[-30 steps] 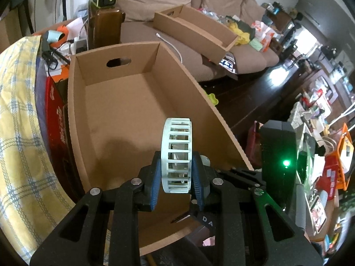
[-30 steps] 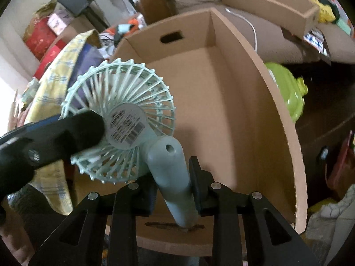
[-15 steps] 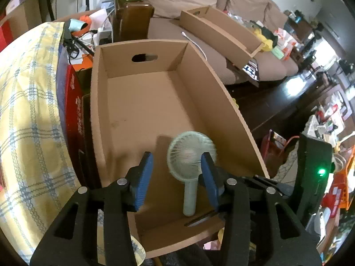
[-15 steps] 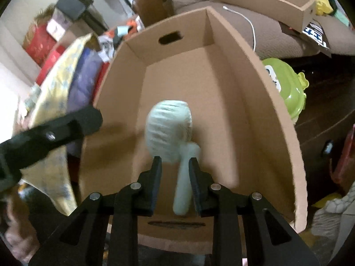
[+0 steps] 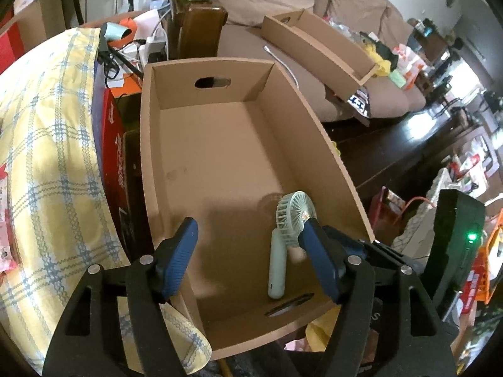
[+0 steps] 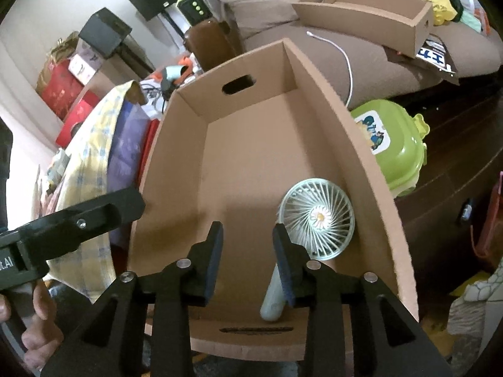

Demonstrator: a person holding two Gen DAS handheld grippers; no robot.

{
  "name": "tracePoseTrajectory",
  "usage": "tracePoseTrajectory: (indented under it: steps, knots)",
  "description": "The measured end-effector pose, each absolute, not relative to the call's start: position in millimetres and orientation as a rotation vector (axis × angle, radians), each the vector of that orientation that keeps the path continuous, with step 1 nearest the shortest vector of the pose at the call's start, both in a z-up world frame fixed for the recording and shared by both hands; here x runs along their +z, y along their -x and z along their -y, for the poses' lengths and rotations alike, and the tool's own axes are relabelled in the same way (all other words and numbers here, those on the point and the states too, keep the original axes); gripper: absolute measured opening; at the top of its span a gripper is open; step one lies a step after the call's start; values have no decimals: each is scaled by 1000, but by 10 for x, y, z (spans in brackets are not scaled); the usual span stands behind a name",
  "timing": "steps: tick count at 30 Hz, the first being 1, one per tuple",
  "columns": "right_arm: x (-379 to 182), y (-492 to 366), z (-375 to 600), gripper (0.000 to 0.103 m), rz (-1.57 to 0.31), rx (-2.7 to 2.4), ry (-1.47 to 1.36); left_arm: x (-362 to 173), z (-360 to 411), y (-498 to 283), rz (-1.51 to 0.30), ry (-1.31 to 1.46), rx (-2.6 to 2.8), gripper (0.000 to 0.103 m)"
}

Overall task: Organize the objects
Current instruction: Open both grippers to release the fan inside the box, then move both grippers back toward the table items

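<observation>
The cardboard box [image 5: 220, 157] lies open at the top, its floor bare from 9 to 12 o'clock; the mint fan [image 5: 290, 220] blocks the near corner at 3 o'clock, against the right wall; a yellow plaid cloth [image 5: 47, 163] crowds the left wall outside.

You get bright daylight glaring off the dark polished wooden floor [image 5: 418, 125] (fisheye edges bend, corners black).

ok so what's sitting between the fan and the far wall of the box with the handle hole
Nothing. Both wrist views show only bare cardboard floor from the handheld fan to the far wall of the cardboard box; the fan lies alone near the right wall.
</observation>
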State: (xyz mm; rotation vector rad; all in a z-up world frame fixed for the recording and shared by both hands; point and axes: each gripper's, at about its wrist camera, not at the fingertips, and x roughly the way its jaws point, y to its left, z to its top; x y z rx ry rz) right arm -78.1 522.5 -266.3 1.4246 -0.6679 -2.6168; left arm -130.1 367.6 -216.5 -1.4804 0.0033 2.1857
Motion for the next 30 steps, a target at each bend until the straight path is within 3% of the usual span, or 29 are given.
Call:
tracePoseTrajectory:
  steps: [3,8,20,30]
  knots:
    - [-2664,784,-5247,43,684,-2617,-1429,-2088,-3683,1281,-23,1472,2157,67]
    - [-2658,781,-5257,43,663,-2625,-1446,-1774,-3611,1144,-100,1402,2130,67]
    - [-2246,677,-5322,44,706,-2685,-1381,-885,-3023,955,13,1278,2104,67]
    - [-1769,590,-5104,54,714,-2669,-1337,-240,-1986,975,-92,1129,2331,67]
